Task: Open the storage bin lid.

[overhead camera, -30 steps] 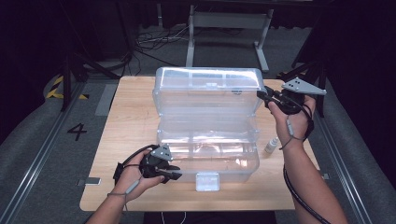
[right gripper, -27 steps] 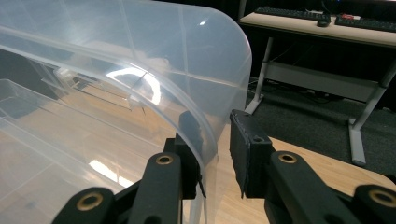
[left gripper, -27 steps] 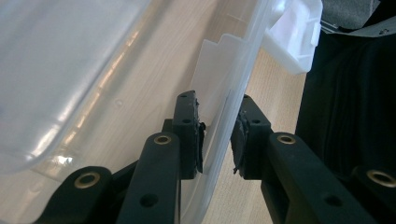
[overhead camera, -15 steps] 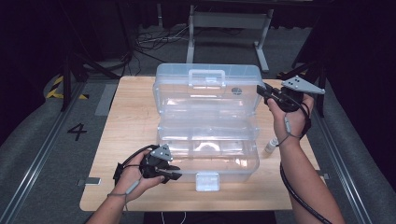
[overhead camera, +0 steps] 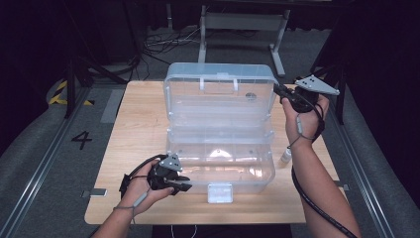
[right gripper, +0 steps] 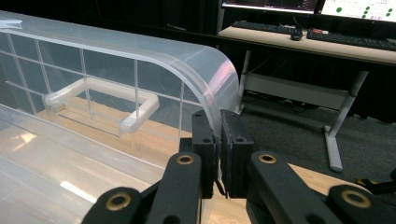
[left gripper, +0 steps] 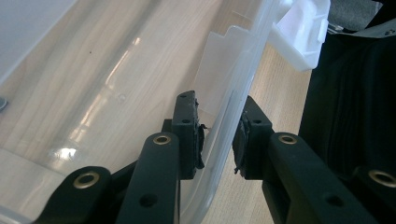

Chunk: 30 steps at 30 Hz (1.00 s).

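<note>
Clear plastic box [overhead camera: 220, 148] on the tabletop [overhead camera: 138, 124]: right hand-held gripper [right gripper: 218, 140], jaws just closing, pinches its raised lid [overhead camera: 220, 91]; left hand-held gripper [left gripper: 217, 135] straddles the front wall, pads apart.

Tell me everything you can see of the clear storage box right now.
The clear plastic box sits on the wooden table, open, its ribbed lid standing raised at the back with a handle on it. A white latch hangs at the front. The left gripper straddles the base's front wall; the right gripper pinches the lid's edge.
</note>
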Tool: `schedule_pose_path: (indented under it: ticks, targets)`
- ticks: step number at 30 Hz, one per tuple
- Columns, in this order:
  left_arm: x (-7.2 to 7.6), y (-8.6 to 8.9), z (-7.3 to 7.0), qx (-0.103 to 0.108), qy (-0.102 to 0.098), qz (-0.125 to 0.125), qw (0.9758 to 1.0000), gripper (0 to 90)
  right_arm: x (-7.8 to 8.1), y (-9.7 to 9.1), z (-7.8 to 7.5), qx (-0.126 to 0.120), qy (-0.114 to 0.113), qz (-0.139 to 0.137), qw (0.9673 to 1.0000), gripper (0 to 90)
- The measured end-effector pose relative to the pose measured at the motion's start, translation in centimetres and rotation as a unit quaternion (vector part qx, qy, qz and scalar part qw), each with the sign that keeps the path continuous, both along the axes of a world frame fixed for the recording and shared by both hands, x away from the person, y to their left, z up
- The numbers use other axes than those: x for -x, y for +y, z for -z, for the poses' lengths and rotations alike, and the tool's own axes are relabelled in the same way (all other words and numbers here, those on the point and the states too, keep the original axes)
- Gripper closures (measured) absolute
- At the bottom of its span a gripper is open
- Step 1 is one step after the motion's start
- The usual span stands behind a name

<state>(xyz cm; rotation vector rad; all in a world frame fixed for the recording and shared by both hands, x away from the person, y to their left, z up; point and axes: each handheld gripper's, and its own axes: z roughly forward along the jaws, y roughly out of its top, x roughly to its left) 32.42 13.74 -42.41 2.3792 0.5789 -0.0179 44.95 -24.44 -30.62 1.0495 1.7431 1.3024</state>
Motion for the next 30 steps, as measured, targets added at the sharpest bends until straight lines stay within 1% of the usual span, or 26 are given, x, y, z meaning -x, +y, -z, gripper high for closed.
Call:
schedule_pose_path:
  ticks: [22, 30]
  targets:
    - [-0.1, -0.1, 0.0, -0.002, 0.003, 0.0, 1.0, 73.7, -1.8, 0.0, 0.6, -0.023, -0.001, 0.008, 0.9997, 86.7]
    - [-0.1, -0.1, 0.0, -0.004, 0.004, -0.002, 1.0, 73.7, -2.8, 0.1, 0.8, -0.027, 0.005, 0.01, 0.9996, 86.7]
